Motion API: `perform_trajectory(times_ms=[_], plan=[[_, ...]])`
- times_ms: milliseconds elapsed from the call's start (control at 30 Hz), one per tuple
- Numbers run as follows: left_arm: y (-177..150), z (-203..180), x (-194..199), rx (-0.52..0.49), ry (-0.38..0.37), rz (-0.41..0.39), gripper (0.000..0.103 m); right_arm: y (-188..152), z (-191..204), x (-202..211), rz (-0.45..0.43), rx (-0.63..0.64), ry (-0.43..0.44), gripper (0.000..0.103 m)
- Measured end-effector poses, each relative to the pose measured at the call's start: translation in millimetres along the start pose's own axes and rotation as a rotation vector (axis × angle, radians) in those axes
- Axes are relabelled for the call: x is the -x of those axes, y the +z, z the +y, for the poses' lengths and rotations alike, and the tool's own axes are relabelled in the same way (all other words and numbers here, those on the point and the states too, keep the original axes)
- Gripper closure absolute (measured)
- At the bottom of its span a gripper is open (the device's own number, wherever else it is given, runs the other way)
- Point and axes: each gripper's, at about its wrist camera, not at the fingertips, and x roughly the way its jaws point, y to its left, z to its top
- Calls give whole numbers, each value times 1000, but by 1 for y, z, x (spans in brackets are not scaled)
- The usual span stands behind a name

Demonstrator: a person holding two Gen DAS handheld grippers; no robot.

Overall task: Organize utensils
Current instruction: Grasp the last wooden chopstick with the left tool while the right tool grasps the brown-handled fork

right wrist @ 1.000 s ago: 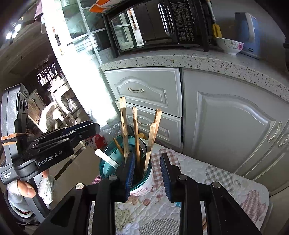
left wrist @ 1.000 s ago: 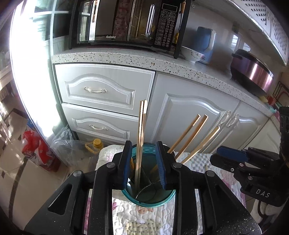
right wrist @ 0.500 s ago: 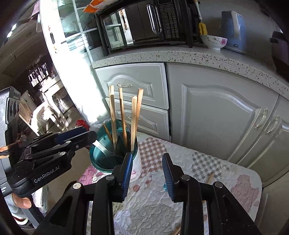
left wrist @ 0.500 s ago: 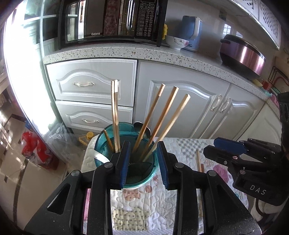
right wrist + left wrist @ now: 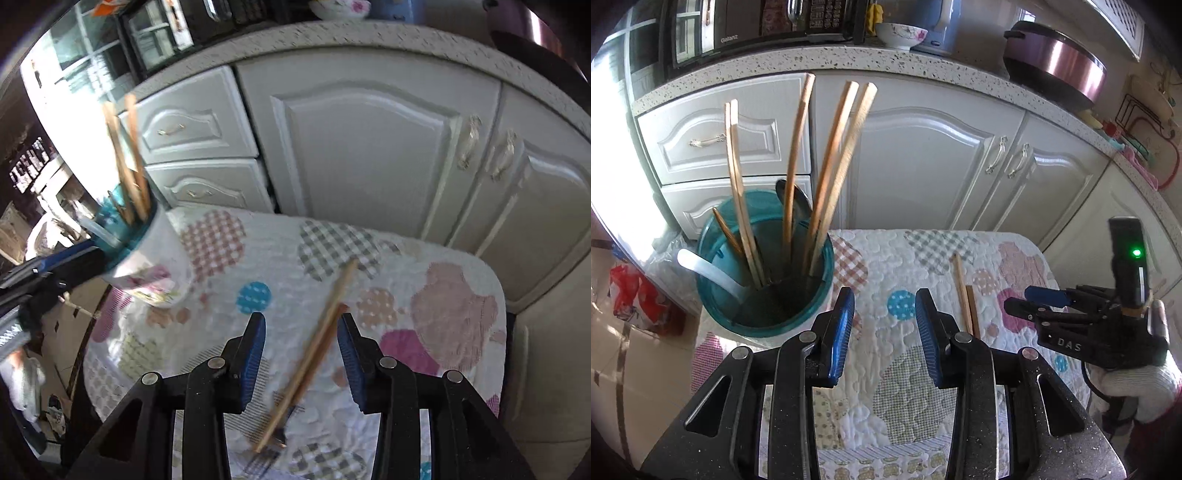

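Observation:
A teal-rimmed utensil holder stands at the left of the quilted table mat. It holds several wooden chopsticks, a spoon and a white-handled utensil. Two wooden chopsticks lie flat on the mat; in the right wrist view the chopsticks lie below and between the jaws. My left gripper is open and empty, above the mat right of the holder. My right gripper is open and empty over the loose chopsticks. The holder appears blurred at left in the right wrist view.
White kitchen cabinets and a speckled countertop stand behind the table, with a microwave, a bowl and a purple cooker on top. The floor with bags lies left of the table.
Both grippers have pulled back and swung right, away from the holder. The right gripper now sits over the two loose chopsticks on the mat. Both stay open.

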Motion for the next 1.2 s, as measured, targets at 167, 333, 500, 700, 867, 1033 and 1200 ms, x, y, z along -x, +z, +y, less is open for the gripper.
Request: perform_trajectory(times_ms=[167, 333, 500, 700, 867, 1033, 1200], plan=[[-8, -14, -19, -26, -20, 59, 69, -22, -36, -44, 109, -104, 9, 71], [-10, -19, -31, -42, -25, 89, 69, -17, -33, -69, 149, -94, 33, 79], [-9, -16, -39, -25, -21, 107, 70, -12, -31, -87, 178, -111, 73, 88], [-6, -29, -61, -31, -59, 154, 70, -21, -42, -77, 210, -73, 61, 91], [0, -55, -92, -58, -122, 221, 70, -38, -66, -63, 241, -58, 12, 91], [11, -82, -129, -81, -152, 259, 70, -42, -88, -59, 229, -159, 18, 85], [23, -96, -167, -97, -142, 293, 70, -40, -85, -62, 214, -155, 11, 85]])
